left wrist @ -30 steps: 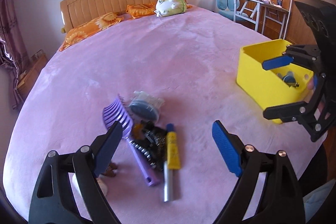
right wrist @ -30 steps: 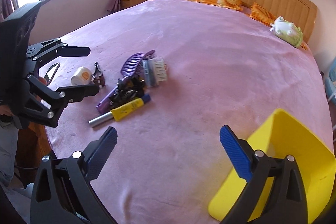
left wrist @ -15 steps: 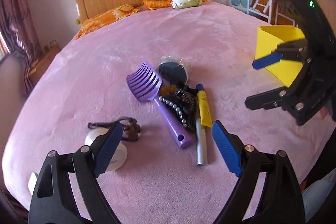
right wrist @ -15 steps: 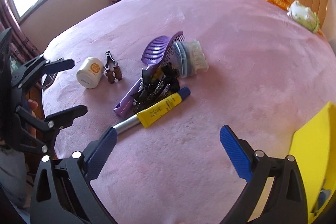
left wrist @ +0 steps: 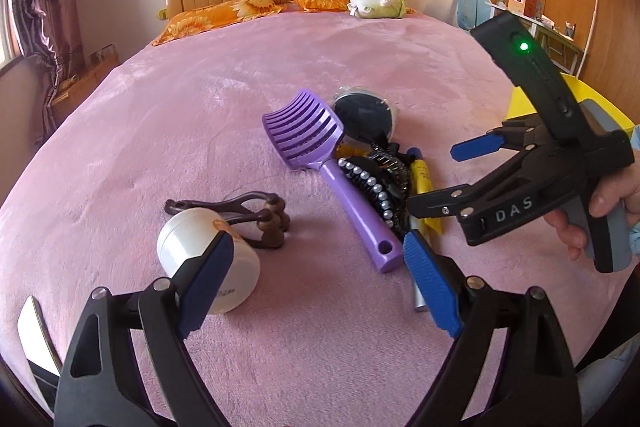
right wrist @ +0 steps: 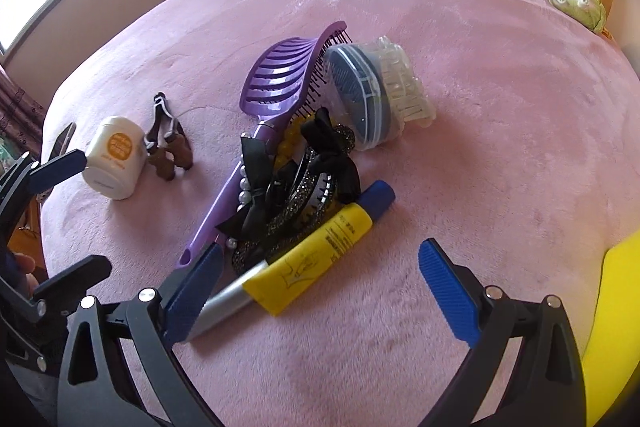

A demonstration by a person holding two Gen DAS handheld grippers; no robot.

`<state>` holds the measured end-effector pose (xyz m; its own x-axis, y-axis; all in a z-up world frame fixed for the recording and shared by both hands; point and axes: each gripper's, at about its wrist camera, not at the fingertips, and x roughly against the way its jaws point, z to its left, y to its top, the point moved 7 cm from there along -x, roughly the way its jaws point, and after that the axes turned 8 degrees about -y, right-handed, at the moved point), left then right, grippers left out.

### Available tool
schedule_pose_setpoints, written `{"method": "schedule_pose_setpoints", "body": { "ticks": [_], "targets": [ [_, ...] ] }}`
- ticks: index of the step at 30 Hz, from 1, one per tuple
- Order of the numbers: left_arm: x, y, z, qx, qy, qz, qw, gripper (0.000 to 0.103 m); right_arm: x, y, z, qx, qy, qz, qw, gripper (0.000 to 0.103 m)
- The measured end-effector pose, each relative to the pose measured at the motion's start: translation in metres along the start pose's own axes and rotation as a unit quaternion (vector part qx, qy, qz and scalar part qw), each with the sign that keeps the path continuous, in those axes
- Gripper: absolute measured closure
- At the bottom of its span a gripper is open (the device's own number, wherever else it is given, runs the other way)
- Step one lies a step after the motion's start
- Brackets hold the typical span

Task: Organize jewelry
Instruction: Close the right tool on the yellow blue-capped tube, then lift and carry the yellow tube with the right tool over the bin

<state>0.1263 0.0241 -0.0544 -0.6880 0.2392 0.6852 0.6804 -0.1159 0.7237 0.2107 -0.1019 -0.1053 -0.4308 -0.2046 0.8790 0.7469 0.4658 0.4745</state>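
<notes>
From the left wrist camera, the left gripper (left wrist: 316, 279) hangs low over a pink bedspread (left wrist: 200, 99) with its jaws spread wide and nothing between them. Its left finger stands in front of a white jar (left wrist: 192, 247) lying on its side; just behind the jar lies a brown hand-grip tool (left wrist: 256, 215). Near the middle of the bed sits a small pile — a purple hairbrush (left wrist: 320, 163) with its handle pointing toward the camera, and against the handle's right side a tangle of black hair accessories (left wrist: 380, 179) edged with a row of pearl beads. A yellow tube (left wrist: 424, 179) lies on the far side of the tangle, and a round dark container (left wrist: 364, 119) sits behind the brush head. The right gripper (left wrist: 432, 179) comes in from the right, held in a hand (left wrist: 600, 203), jaws wide apart and holding nothing, its lower finger over the tube. A yellow box (left wrist: 576, 91) shows behind it.

From the right wrist camera, the right gripper (right wrist: 320, 291) is wide open over the yellow tube (right wrist: 316, 267), whose silver end runs under the left finger. The black hair accessories (right wrist: 296, 183) — bows, pearls and glittery clips — lie between the tube and the hairbrush (right wrist: 276, 87). The round container (right wrist: 368, 99) leans on a clear comb-like piece (right wrist: 404, 87). The jar (right wrist: 114, 163) and the grip tool (right wrist: 168, 147) lie to the left, the left gripper (right wrist: 64, 219) open beside the jar. The yellow box (right wrist: 612, 307) edges in at lower right.
</notes>
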Motion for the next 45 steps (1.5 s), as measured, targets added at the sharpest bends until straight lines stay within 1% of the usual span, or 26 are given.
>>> {"method": "schedule_pose_setpoints", "body": {
  "ticks": [1, 2, 6, 8, 9, 11, 12, 13, 14, 15, 17, 19, 20, 26, 31, 40, 45],
  "targets": [
    [0.0, -0.002, 0.001, 0.002, -0.002, 0.0, 1.0, 0.018, -0.003, 0.001, 0.001, 0.001, -0.003, 0.002, 1.0, 0.022],
    [-0.001, -0.002, 0.002, 0.003, -0.004, 0.001, 1.0, 0.018, -0.008, 0.001, 0.002, 0.001, -0.008, 0.008, 1.0, 0.032],
    [0.001, -0.004, 0.001, 0.006, -0.013, -0.006, 0.9999, 0.018, -0.016, 0.002, 0.005, -0.001, -0.008, 0.012, 1.0, 0.032],
    [0.002, -0.005, -0.001, 0.007, -0.018, -0.009, 0.9998, 0.018, -0.019, 0.001, 0.007, 0.0, 0.001, 0.022, 1.0, 0.037],
    [0.002, -0.006, -0.002, 0.008, -0.019, -0.01, 0.9997, 0.018, -0.02, 0.0, 0.01, 0.002, 0.004, 0.025, 1.0, 0.038],
    [0.002, -0.007, -0.002, 0.009, -0.022, -0.011, 0.9997, 0.018, -0.02, -0.002, 0.015, 0.016, 0.002, 0.03, 0.999, 0.044],
    [0.002, -0.006, -0.003, 0.01, -0.023, -0.011, 0.9996, 0.018, -0.02, -0.003, 0.017, 0.02, -0.003, 0.029, 0.999, 0.046],
    [0.002, -0.007, -0.002, 0.011, -0.023, -0.011, 0.9996, 0.018, -0.019, -0.004, 0.018, 0.019, -0.003, 0.029, 0.999, 0.049],
    [0.002, -0.007, -0.002, 0.012, -0.023, -0.012, 0.9996, 0.018, -0.018, -0.005, 0.018, 0.015, 0.0, 0.03, 0.999, 0.056],
    [0.003, -0.007, -0.002, 0.013, -0.023, -0.012, 0.9996, 0.018, -0.016, -0.006, 0.017, 0.012, 0.001, 0.03, 0.999, 0.059],
    [0.003, -0.008, -0.002, 0.014, -0.022, -0.011, 0.9996, 0.018, -0.013, -0.007, 0.015, 0.006, 0.0, 0.027, 1.0, 0.076],
    [0.003, -0.008, -0.003, 0.014, -0.022, -0.012, 0.9996, 0.018, -0.005, -0.011, 0.016, -0.001, 0.014, 0.025, 1.0, 0.082],
    [0.004, -0.008, -0.004, 0.013, -0.022, -0.011, 0.9996, 0.018, -0.001, -0.011, 0.015, -0.002, 0.02, 0.023, 1.0, 0.083],
    [0.006, -0.006, -0.011, 0.005, -0.021, -0.01, 0.9997, 0.018, 0.023, -0.02, 0.021, 0.013, 0.028, 0.004, 1.0, 0.086],
    [0.003, 0.001, -0.026, -0.007, -0.02, -0.006, 0.9998, 0.018, 0.04, -0.028, 0.019, 0.022, 0.026, -0.009, 0.999, 0.086],
    [0.002, 0.021, -0.072, -0.045, -0.023, -0.002, 0.9987, 0.018, 0.061, -0.049, -0.015, 0.006, 0.024, -0.031, 0.999, 0.086],
    [0.002, 0.033, -0.102, -0.068, -0.028, -0.003, 0.9973, 0.018, 0.07, -0.064, -0.035, -0.011, 0.031, -0.043, 0.999, 0.086]
  ]
}}
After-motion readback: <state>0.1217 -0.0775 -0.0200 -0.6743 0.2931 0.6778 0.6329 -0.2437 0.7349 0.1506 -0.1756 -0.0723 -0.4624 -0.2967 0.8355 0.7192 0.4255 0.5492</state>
